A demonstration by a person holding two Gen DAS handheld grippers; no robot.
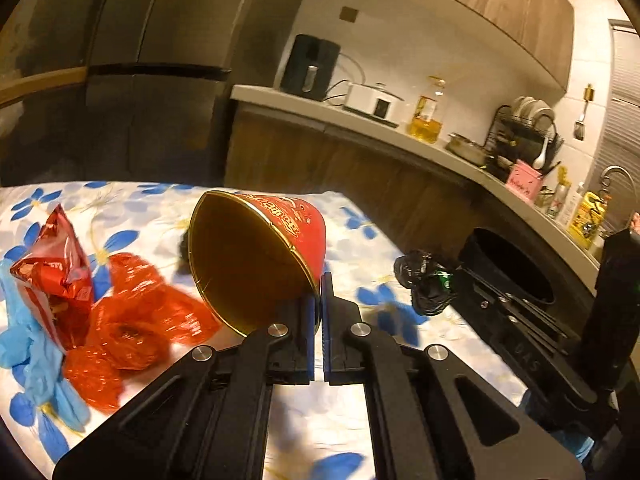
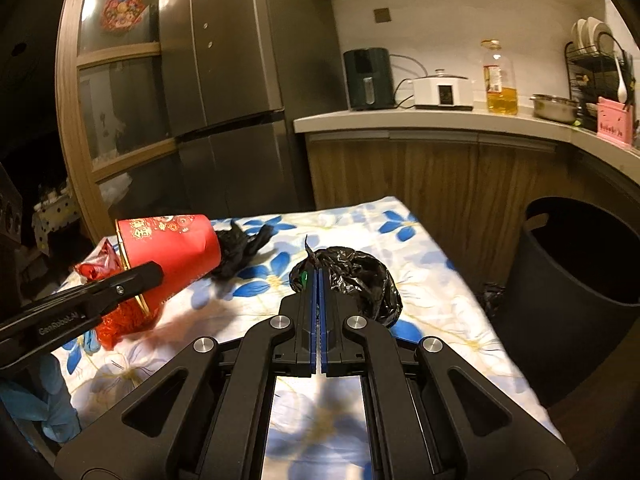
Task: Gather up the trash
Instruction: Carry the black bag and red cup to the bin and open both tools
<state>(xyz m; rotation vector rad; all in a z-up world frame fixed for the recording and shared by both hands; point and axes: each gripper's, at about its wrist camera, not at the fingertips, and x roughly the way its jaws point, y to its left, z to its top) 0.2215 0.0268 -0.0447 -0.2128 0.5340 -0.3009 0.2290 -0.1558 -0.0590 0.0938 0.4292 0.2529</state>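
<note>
My left gripper (image 1: 321, 280) is shut on the rim of a red paper cup (image 1: 256, 256) with a gold inside, which is lifted off the table and tipped on its side. From the right wrist view the same cup (image 2: 172, 252) hangs at the left with the left gripper's finger across it. My right gripper (image 2: 318, 276) is shut on a crumpled black plastic bag (image 2: 352, 276), which also shows in the left wrist view (image 1: 426, 280). A dark round bin (image 2: 580, 280) stands on the floor right of the table.
On the flowered tablecloth (image 1: 352, 420) lie a red foil snack bag (image 1: 56, 268), crumpled red cellophane (image 1: 132, 320), blue gloves (image 1: 32, 356) and a black crumpled piece (image 2: 240, 248) behind the cup. A fridge and a counter with appliances stand beyond.
</note>
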